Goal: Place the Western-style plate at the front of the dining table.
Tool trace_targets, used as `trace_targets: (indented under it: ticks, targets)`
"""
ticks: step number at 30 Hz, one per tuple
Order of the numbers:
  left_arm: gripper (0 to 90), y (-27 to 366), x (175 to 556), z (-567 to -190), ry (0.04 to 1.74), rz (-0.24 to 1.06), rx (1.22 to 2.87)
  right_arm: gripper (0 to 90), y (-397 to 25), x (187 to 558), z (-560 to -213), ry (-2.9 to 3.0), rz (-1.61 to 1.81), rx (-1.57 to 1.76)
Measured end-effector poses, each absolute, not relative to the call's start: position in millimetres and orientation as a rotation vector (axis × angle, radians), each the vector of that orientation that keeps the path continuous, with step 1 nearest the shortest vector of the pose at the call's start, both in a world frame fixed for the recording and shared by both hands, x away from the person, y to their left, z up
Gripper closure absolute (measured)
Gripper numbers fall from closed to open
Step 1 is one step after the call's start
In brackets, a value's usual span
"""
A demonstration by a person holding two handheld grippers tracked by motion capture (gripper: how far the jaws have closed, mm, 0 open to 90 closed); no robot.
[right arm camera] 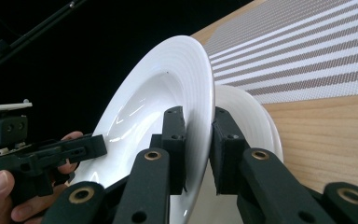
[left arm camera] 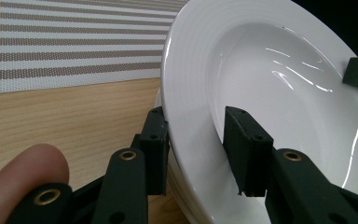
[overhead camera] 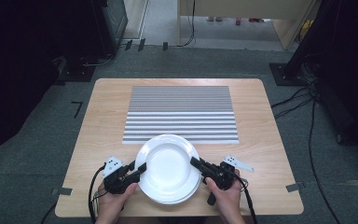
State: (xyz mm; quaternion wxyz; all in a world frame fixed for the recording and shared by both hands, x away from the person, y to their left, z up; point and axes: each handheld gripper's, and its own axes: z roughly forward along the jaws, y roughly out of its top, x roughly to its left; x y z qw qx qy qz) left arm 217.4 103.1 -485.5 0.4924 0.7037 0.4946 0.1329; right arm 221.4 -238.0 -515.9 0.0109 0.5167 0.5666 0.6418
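Two grippers pinching opposite rims of top white plate (overhead camera: 168,167), left gripper (overhead camera: 140,169), right gripper (overhead camera: 196,163), striped placemat (overhead camera: 182,114) beyond

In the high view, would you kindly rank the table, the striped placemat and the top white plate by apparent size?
1. Table
2. Striped placemat
3. Top white plate, held at its rim by both grippers

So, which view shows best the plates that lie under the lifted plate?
The right gripper view: the lower plates show behind the lifted plate, apart from it. The left gripper view shows only their stacked rims under it. The high view shows just a thin edge below it.
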Motion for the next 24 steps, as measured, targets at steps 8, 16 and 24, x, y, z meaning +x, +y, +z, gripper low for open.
trace_targets:
  ticks: [8, 16, 24]
  targets:
    - [62.8, 101, 218, -484, 1.205, 0.333, 1.665, 80.6, -237, 221, -505, 1.726, 2.011, 1.576]
    - [65.6, 107, 221, -478, 1.211, 0.342, 1.596, 80.9, -231, 232, -491, 1.747, 1.996, 1.529]
    - [66.5, 108, 231, -471, 1.230, 0.355, 1.555, 80.5, -228, 241, -481, 1.766, 1.972, 1.497]
